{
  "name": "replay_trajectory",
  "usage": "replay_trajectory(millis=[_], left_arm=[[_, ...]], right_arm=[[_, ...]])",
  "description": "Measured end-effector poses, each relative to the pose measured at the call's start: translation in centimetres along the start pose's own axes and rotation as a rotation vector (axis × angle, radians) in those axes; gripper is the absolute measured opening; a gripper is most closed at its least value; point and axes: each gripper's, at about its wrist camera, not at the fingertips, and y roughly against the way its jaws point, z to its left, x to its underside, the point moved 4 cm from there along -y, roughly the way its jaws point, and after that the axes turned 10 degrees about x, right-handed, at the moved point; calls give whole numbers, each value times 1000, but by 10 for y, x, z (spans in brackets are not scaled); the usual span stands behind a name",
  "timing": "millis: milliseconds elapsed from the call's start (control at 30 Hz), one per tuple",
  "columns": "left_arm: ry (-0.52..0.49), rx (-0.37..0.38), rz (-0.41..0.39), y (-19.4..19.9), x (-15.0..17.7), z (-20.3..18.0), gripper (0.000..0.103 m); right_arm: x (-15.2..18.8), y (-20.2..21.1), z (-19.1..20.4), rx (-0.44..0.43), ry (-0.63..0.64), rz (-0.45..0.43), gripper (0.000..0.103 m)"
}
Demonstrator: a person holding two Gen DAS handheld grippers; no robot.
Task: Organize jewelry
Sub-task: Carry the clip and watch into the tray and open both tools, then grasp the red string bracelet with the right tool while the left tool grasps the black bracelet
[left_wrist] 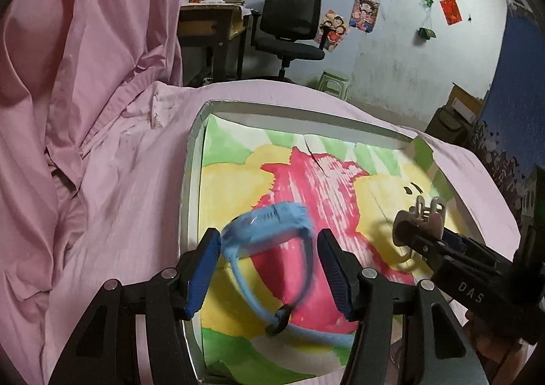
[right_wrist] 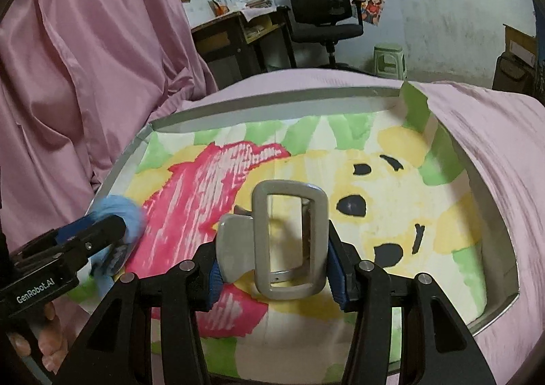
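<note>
A shallow box with a grey rim lies on a pink bedsheet, lined with a yellow, red and green painted sheet. My left gripper hovers over its left part. A blue watch spans the blue pads, motion-blurred, its strap looping down. My right gripper is shut on a grey metal buckle-like piece, held upright above the box's right half.
Pink bedsheet surrounds the box, and a pink curtain hangs at left. Beyond the bed stand a desk, a black office chair, a green stool and cardboard boxes. A hand holds the left gripper.
</note>
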Motion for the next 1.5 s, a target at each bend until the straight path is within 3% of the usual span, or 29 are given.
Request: replay_trajectory(millis=[33, 200, 333, 467, 533, 800, 1033, 1333, 1400, 1433, 1500], left_arm=[[-2, 9, -1, 1, 1, -1, 62], [-16, 28, -41, 17, 8, -8, 80], [-6, 44, -119, 41, 17, -13, 84], [17, 57, -229, 74, 31, -19, 99], [17, 65, -281, 89, 40, -25, 100], [-60, 91, -373, 133, 82, -54, 103], [-121, 107, -329, 140, 116, -73, 103], [-148, 147, -142, 119, 137, -88, 103], [-148, 169, -116, 116, 139, -90, 101], [-150, 180, -108, 114, 140, -92, 95], [-152, 207, -77, 110, 142, -96, 85]], right_arm=[[1, 1, -1, -2, -4, 1, 58], [4, 29, -12, -11, -17, -86, 72], [12, 74, -22, -2, 10, -235, 90], [22, 118, -34, -5, 22, -361, 96], [27, 135, -39, -9, 23, -403, 102], [56, 194, -54, 9, 99, -499, 102], [89, 204, -67, 45, 202, -438, 102], [112, 179, -99, 51, 191, -222, 100], [117, 171, -102, 41, 185, -177, 90], [119, 168, -101, 36, 185, -162, 80], [122, 161, -102, 16, 186, -128, 73]])
